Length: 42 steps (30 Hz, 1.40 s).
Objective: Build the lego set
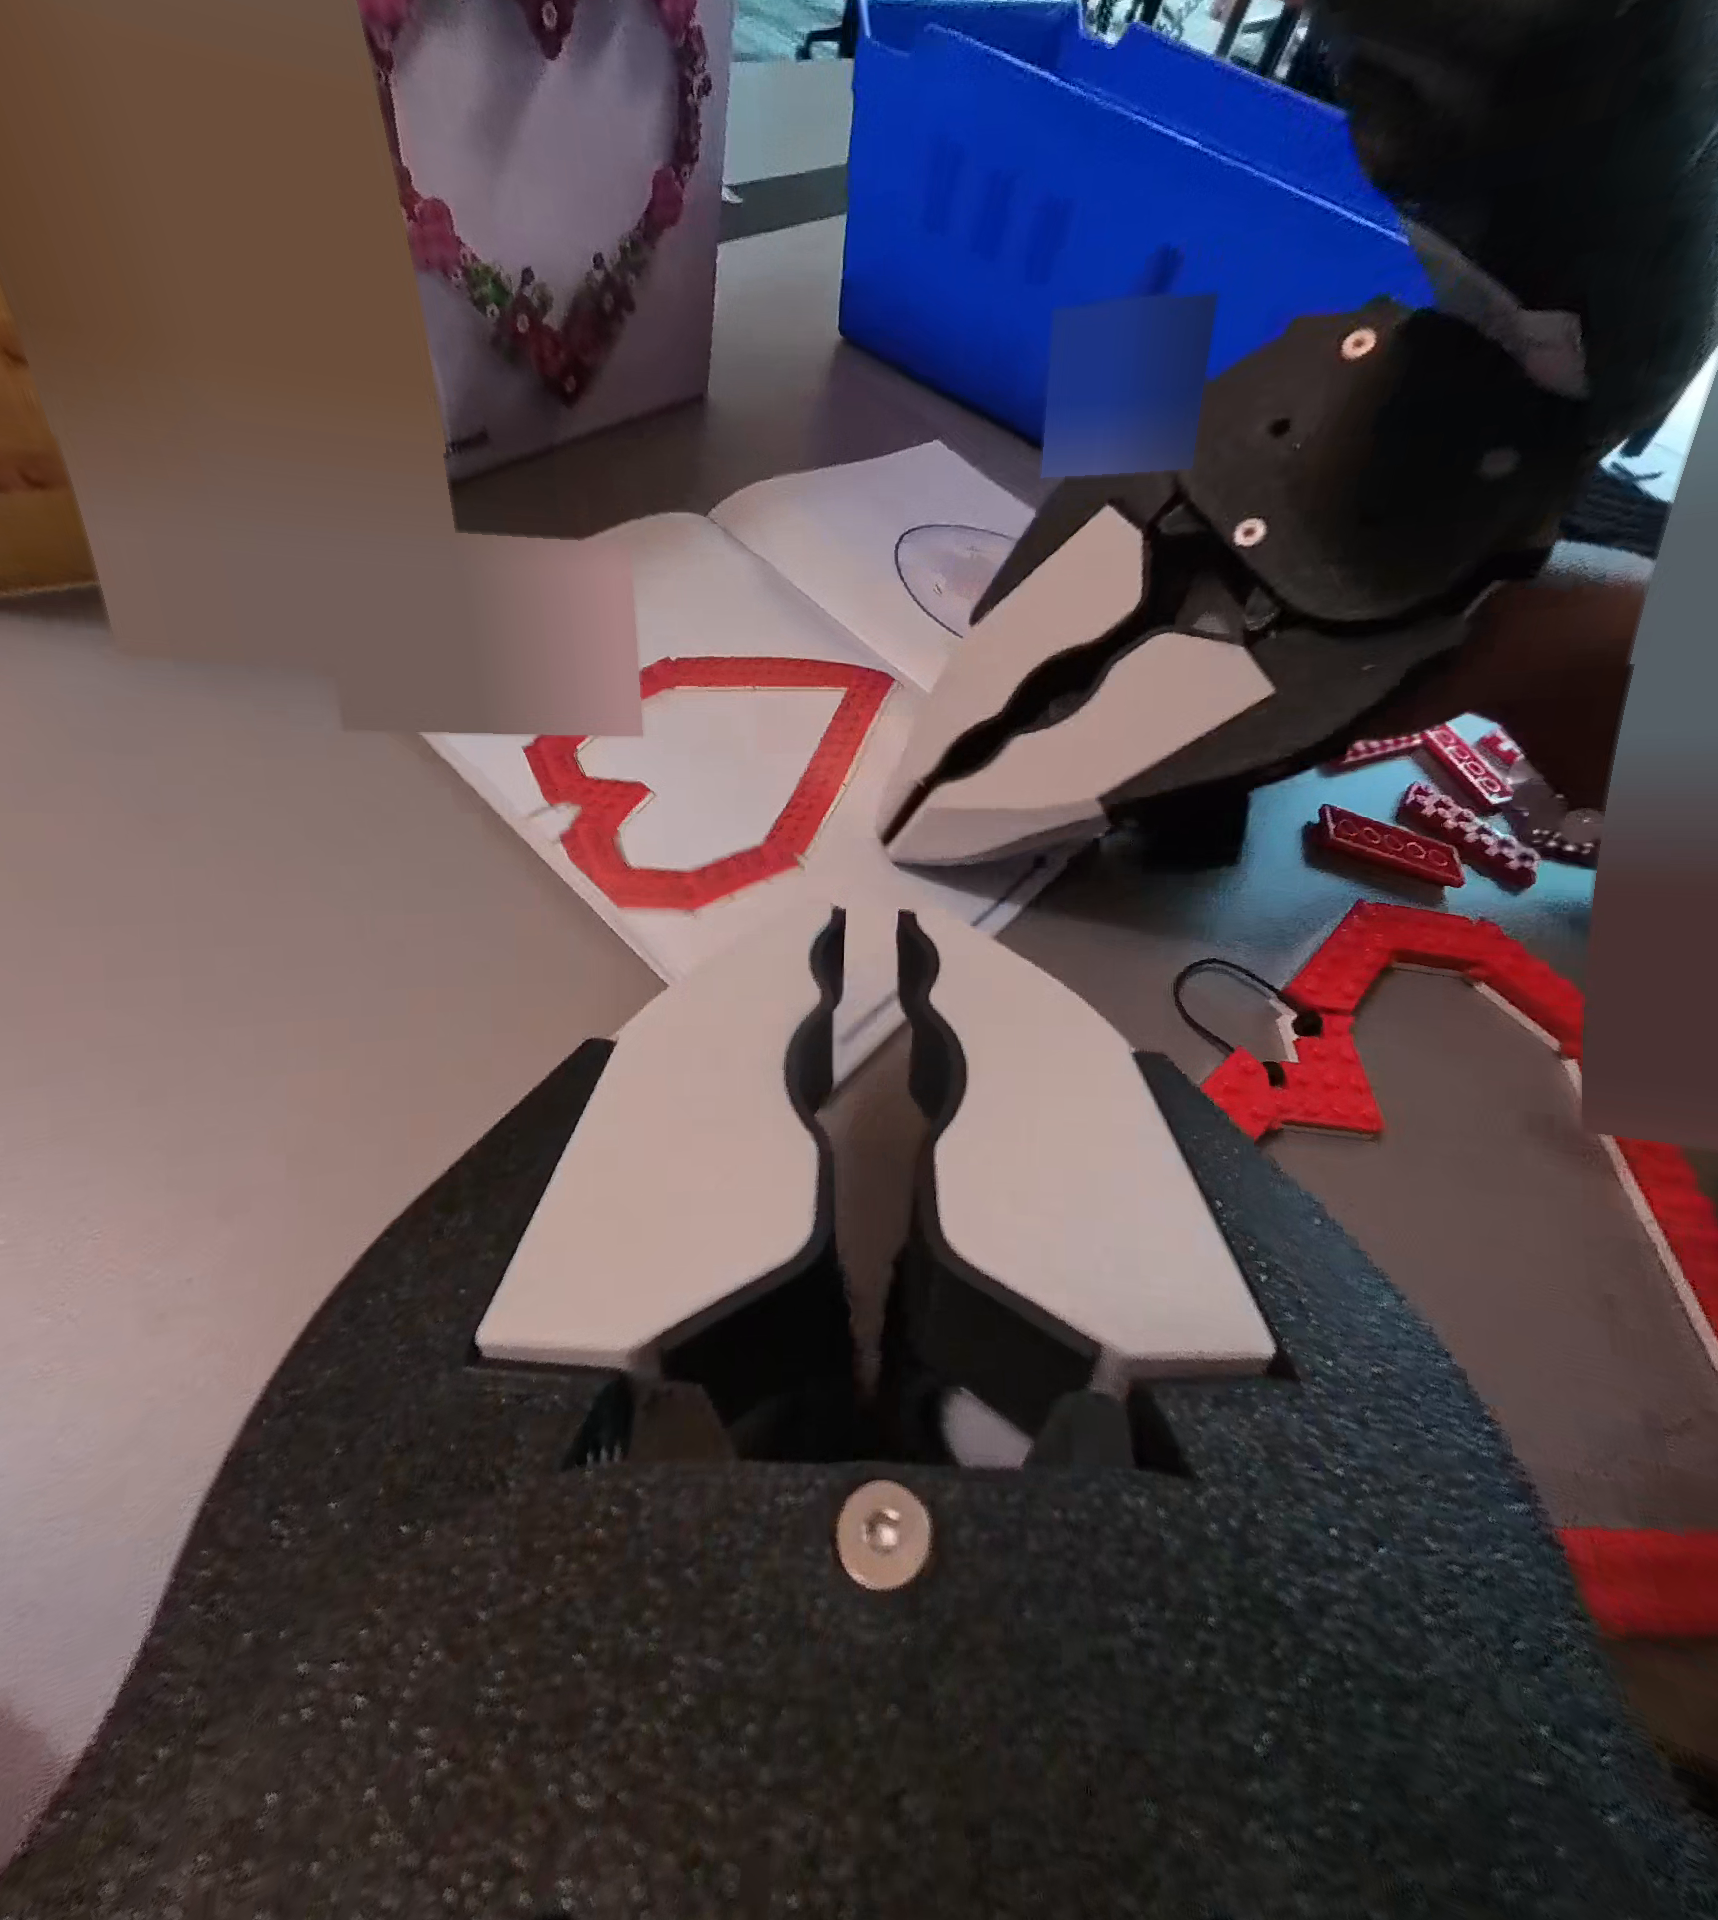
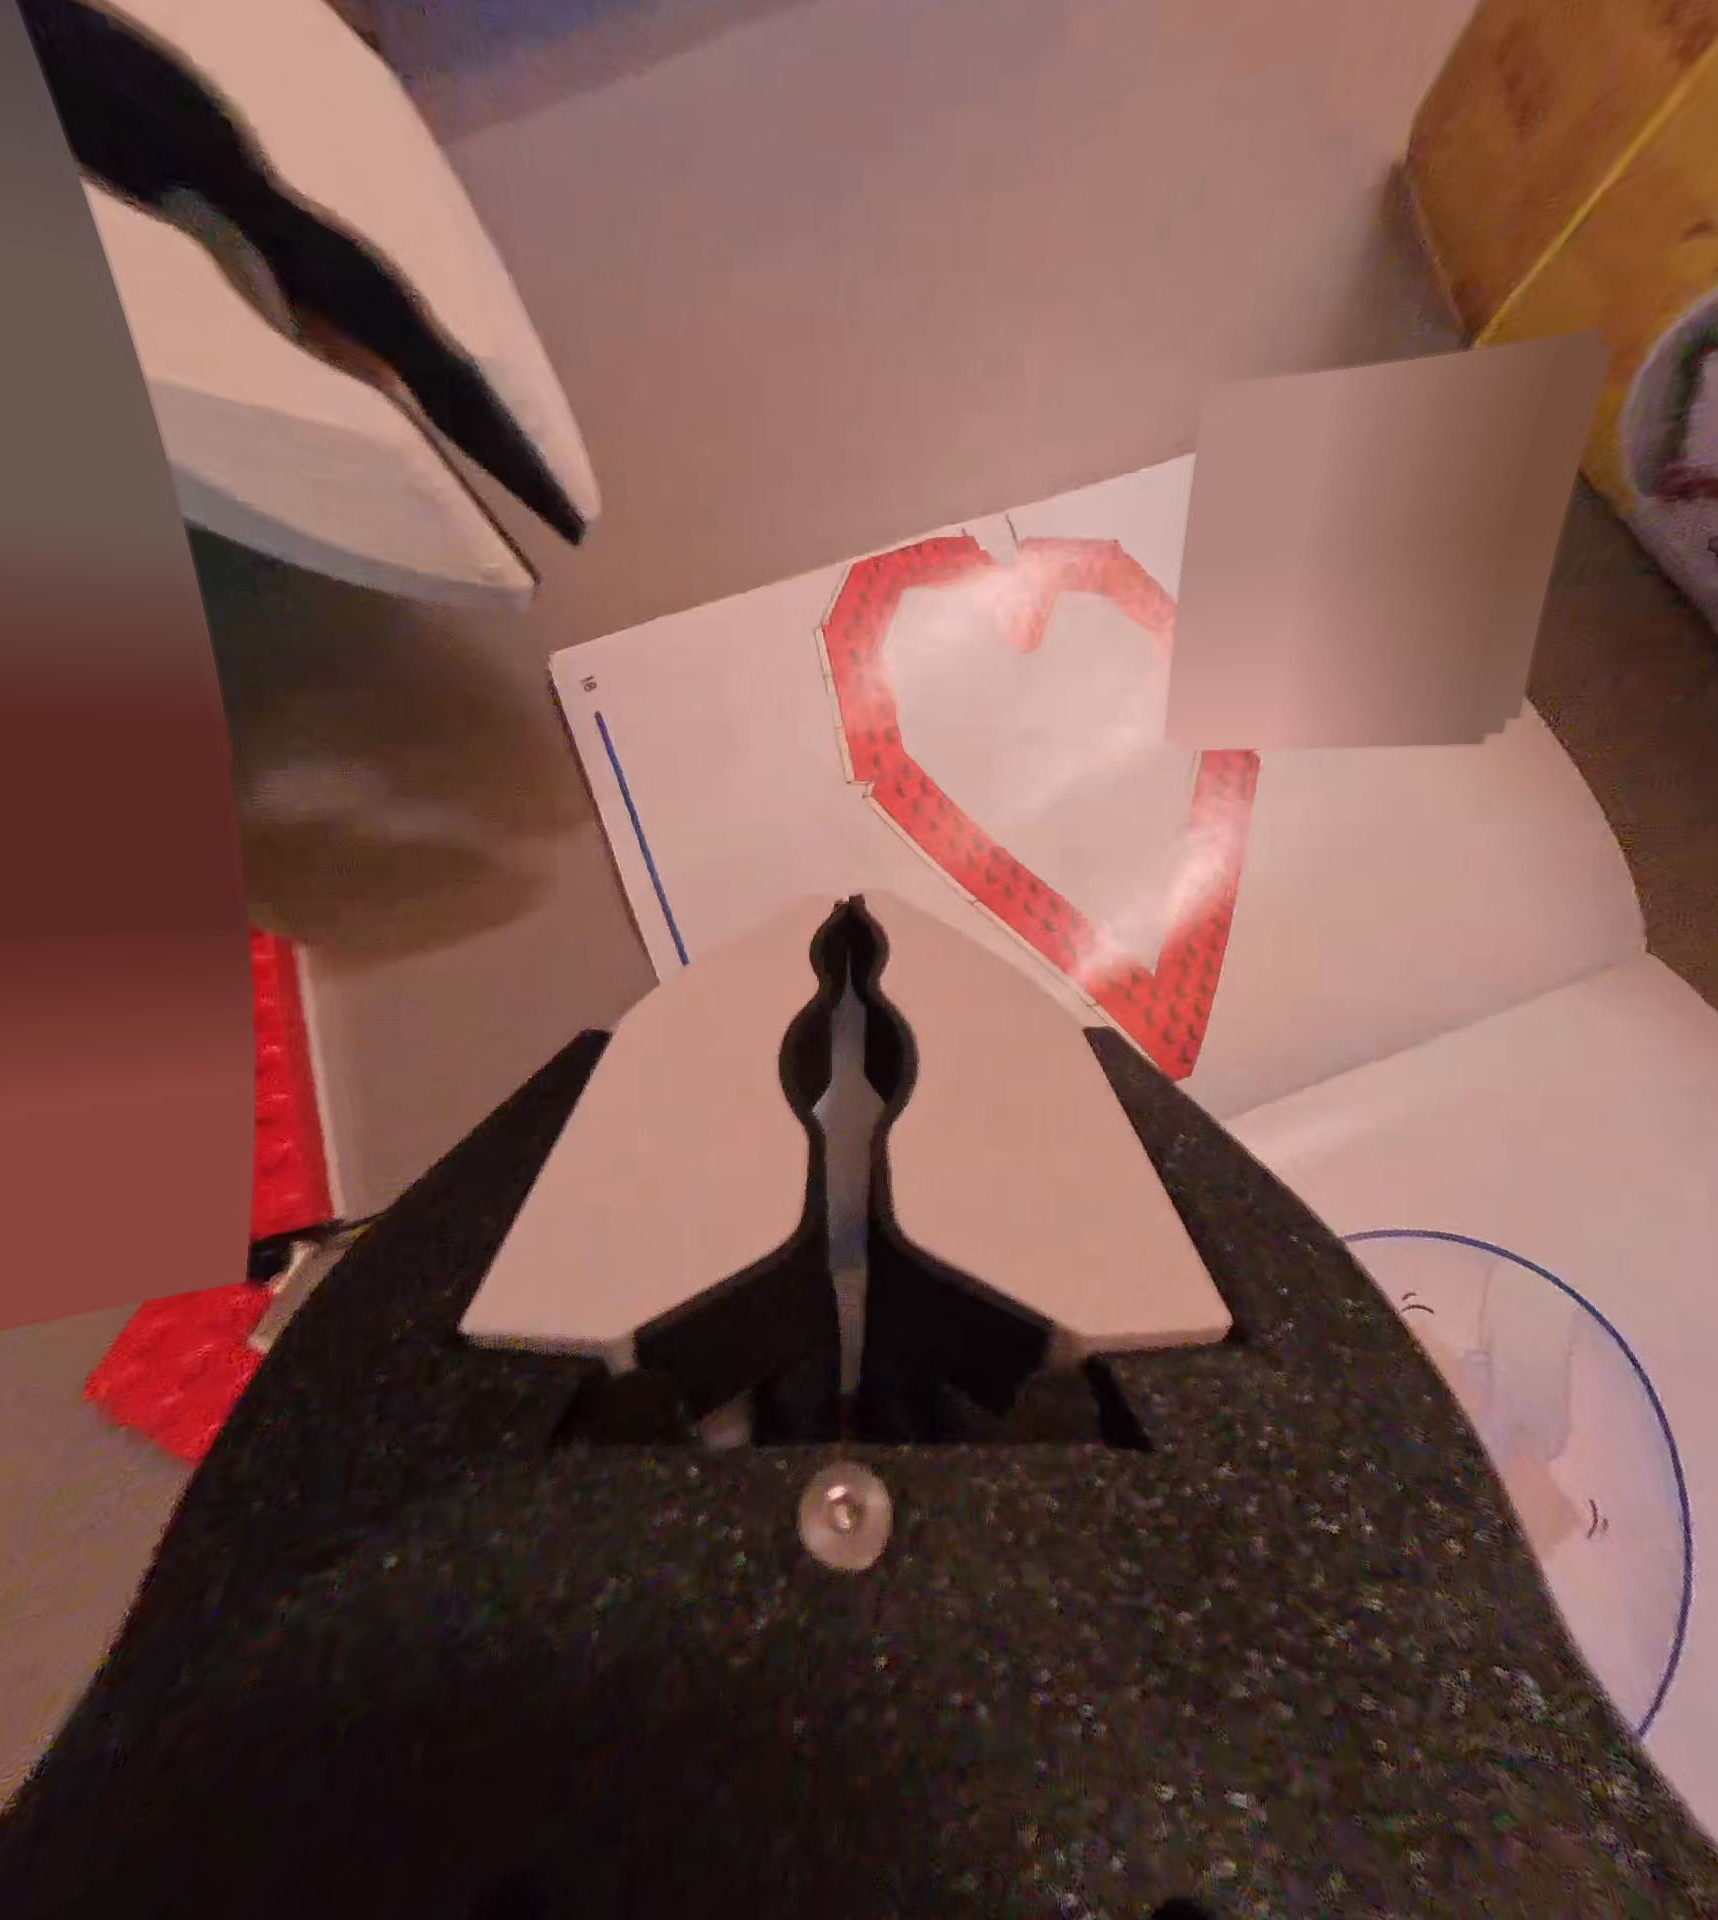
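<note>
An open instruction booklet (image 1: pixel 793 582) lies on the grey table and shows a printed red heart outline (image 1: pixel 730 779). It also shows in the right wrist view (image 2: pixel 1406 935). A built red Lego heart frame (image 1: pixel 1406 966) lies to the right of the booklet; part of it shows in the right wrist view (image 2: pixel 289 1091). My right gripper (image 2: pixel 850 906) is shut and empty, and its tips (image 1: pixel 899 831) rest on the near corner of the booklet page. My left gripper (image 1: pixel 871 920) is a narrow gap open and empty, just in front of that corner, close to the right gripper's tips.
Loose dark red Lego plates (image 1: pixel 1395 847) lie at the right behind the frame. A thin black cord loop (image 1: pixel 1219 987) hangs off the frame's top. A blue bin (image 1: pixel 1042 208) and the set's box (image 1: pixel 564 208) stand behind the booklet. A wooden crate (image 2: pixel 1613 156) stands beside the box. My hands' fingertips stand some 7 centimetres from each other.
</note>
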### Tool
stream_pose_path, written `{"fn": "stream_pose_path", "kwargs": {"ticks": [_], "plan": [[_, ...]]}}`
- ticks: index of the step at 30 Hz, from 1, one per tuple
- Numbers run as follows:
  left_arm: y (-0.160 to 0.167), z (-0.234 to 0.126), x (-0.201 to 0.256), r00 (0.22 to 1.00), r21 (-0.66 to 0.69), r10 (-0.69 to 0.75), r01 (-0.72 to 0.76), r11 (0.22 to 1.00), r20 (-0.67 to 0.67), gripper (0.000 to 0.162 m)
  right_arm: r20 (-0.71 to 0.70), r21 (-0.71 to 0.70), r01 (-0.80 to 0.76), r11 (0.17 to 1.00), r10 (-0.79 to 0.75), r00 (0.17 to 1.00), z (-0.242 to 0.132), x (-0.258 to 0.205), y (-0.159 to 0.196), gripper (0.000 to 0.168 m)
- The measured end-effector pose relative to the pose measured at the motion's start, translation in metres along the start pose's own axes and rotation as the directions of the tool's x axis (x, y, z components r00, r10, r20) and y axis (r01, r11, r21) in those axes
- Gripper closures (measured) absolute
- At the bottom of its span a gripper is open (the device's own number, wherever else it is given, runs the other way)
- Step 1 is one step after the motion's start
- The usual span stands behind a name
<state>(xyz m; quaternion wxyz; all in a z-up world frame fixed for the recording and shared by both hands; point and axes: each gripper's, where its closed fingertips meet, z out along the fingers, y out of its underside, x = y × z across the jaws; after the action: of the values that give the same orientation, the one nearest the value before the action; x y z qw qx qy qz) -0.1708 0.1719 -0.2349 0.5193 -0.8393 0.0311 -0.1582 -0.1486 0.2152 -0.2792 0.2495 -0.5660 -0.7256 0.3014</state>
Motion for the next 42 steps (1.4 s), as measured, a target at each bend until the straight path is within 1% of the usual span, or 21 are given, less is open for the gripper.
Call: {"fn": "stream_pose_path", "kwargs": {"ticks": [1,3,5,7,12,19,24,42], "plan": [[0.001,0.0,0.0,1.0,-0.004,-0.017,0.016,1.0,-0.006,0.153,0.045,0.004,0.0,1.0,0.0,0.999,-0.001,-0.005,0.001,0.168],[0.003,0.0,-0.001,0.999,-0.016,-0.048,0.047,0.999,-0.015,0.152,0.1,0.026,-0.027,0.999,0.024,0.995,-0.002,-0.008,0.002,0.168],[0.005,0.0,-0.002,0.997,-0.031,-0.07,0.07,0.997,-0.015,0.152,0.154,0.044,-0.023,0.999,0.016,0.988,-0.005,-0.012,0.004,0.168],[0.007,0.001,-0.002,0.996,-0.048,-0.089,0.087,0.995,-0.024,0.153,0.182,0.043,-0.02,0.999,0.011,0.983,-0.007,-0.015,0.006,0.168],[0.011,0.003,0.001,0.996,-0.075,-0.084,0.081,0.994,-0.041,0.159,0.178,0.048,-0.011,0.999,0.003,0.984,-0.007,-0.015,0.006,0.168],[0.015,0.006,0.004,0.999,-0.108,-0.03,0.027,0.994,-0.024,0.162,0.18,0.05,-0.015,0.999,0.006,0.984,-0.007,-0.015,0.006,0.168],[0.017,0.008,0.003,1.0,-0.122,-0.019,0.018,0.992,-0.008,0.162,0.179,0.051,-0.015,0.999,0.005,0.984,-0.007,-0.015,0.006,0.168],[0.018,0.008,0.004,0.999,-0.131,-0.027,0.024,0.991,-0.018,0.162,0.181,0.051,-0.018,0.999,0.008,0.984,-0.007,-0.015,0.007,0.168]]}}
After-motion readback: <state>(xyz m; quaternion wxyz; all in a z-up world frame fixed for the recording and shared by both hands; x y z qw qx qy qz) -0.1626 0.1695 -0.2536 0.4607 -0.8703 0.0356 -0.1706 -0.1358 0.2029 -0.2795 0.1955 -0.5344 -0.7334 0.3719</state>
